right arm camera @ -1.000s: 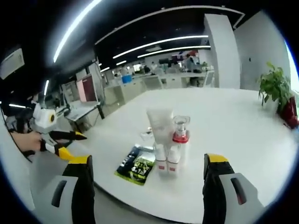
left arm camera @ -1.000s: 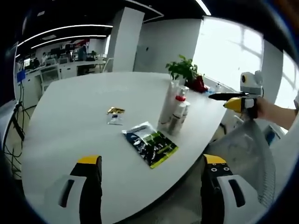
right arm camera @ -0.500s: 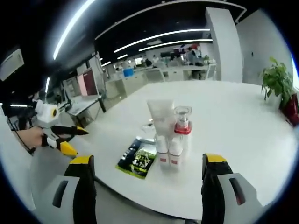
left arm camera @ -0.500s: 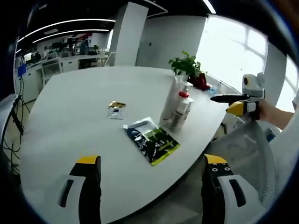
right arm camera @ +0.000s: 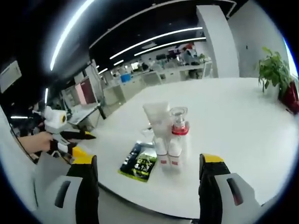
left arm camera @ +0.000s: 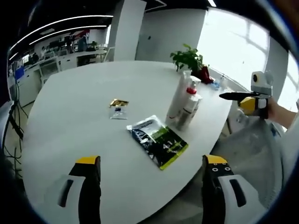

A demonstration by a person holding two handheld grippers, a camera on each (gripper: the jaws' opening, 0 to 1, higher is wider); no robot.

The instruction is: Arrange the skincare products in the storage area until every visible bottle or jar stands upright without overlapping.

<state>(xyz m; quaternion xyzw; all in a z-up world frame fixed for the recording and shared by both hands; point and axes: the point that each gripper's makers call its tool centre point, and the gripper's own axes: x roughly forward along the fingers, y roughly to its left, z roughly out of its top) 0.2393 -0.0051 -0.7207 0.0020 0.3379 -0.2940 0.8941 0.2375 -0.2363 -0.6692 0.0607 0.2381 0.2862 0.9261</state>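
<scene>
Both hand-held grippers are hanging off the edge of the big white surface (left arm camera: 70, 116) right now, nothing in either one. The left hand-held gripper (left arm camera: 148, 186) has its jaws spread wide apart, same deal with the right hand-held gripper (right arm camera: 148, 184), jaws wide and empty. The skincare stuff sits in a tight little cluster near the surface's edge: an upright white tube (right arm camera: 158, 122), a pump bottle (right arm camera: 179, 135) with a red collar and clear cap right beside it, and two small white bottles (right arm camera: 167, 153) with red bands in front, all touching or nearly so. A flat dark-and-green sachet (left arm camera: 157, 141) lies just beside them, and a small gold-topped packet (left arm camera: 117, 108) sits further in. There's a potted plant (left arm camera: 188, 58) at the far edge.
</scene>
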